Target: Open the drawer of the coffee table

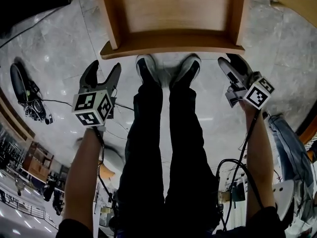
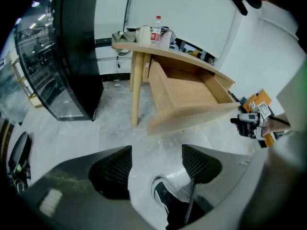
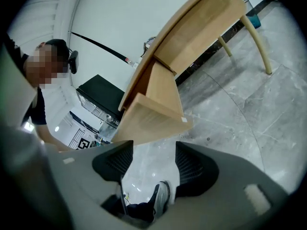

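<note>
Standing pulled out just ahead of both jaws, the drawer [image 1: 171,39] of the coffee table [image 2: 144,48] is open. Left gripper [image 1: 104,71] and right gripper [image 1: 234,66] gape empty, 2 shoes [image 1: 147,69] between them; a bottle [image 2: 156,30] stands beyond, on the tabletop.

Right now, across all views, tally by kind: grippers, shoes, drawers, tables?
Grippers: 2 (left gripper, right gripper), both open
Shoes: 2
Drawer: 1, pulled out
Coffee table: 1
Total: 6
</note>
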A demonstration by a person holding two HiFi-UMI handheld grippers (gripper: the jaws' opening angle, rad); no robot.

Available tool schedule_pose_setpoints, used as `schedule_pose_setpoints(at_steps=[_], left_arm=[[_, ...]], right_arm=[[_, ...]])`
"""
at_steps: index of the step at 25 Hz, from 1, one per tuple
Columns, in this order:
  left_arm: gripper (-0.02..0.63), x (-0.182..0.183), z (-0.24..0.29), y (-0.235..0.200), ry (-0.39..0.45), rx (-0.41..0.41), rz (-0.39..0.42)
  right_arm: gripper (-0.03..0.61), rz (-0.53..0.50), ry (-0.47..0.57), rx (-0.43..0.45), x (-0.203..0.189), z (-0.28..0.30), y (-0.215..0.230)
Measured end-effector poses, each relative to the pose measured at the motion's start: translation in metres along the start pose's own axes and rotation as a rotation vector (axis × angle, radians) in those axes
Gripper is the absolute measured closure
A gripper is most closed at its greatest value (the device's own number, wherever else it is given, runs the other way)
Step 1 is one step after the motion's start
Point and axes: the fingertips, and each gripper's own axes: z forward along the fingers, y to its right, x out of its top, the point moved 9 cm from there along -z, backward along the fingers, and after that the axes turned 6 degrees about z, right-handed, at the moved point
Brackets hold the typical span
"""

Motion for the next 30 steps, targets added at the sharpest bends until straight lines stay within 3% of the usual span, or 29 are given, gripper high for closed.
schedule_pose_setpoints(at_steps=[2,5,8,10,14,18,22,24,25,26,27,30], left_arm=[[0.278,-0.002,-0.021,-0.005,-0.008,0.035,-0.051],[0.281,0.019,-0.057,-0.013,0.028,0.076,-0.060],[0.284,0.068,-0.094,-0.019,0.133,0.104,-0.030],[0.285,0.111,-0.122,-0.017,0.233,0.102,-0.014],[0.305,0.198,-0.189,0.013,0.417,0.023,-0.006],[0.333,0.260,-0.253,0.052,0.536,-0.085,-0.006],[0.351,0.301,-0.302,0.076,0.636,-0.133,0.043],[0.400,0.309,-0.325,0.084,0.657,-0.149,0.052],[0.474,0.312,-0.337,0.089,0.665,-0.165,0.050],[0.585,0.315,-0.349,0.094,0.673,-0.186,0.047],[0.612,0.319,-0.361,0.102,0.683,-0.207,0.048],[0.612,0.340,-0.400,0.127,0.728,-0.237,0.088]], right_arm=[[0.320,-0.015,-0.008,-0.024,0.012,-0.028,-0.011],[0.334,-0.046,0.030,-0.077,0.043,-0.076,-0.033],[0.365,-0.112,0.112,-0.107,0.089,-0.114,-0.075],[0.389,-0.175,0.160,-0.075,0.120,-0.122,-0.117],[0.419,-0.273,0.221,0.022,0.166,-0.124,-0.220],[0.425,-0.403,0.175,0.003,0.190,-0.112,-0.319],[0.468,-0.570,0.170,-0.044,0.203,-0.094,-0.395],[0.529,-0.564,0.197,-0.102,0.203,-0.092,-0.426],[0.573,-0.553,0.209,-0.123,0.202,-0.092,-0.443],[0.578,-0.544,0.218,-0.131,0.201,-0.092,-0.460],[0.580,-0.540,0.230,-0.127,0.200,-0.094,-0.478],[0.580,-0.555,0.282,-0.102,0.207,-0.107,-0.527]])
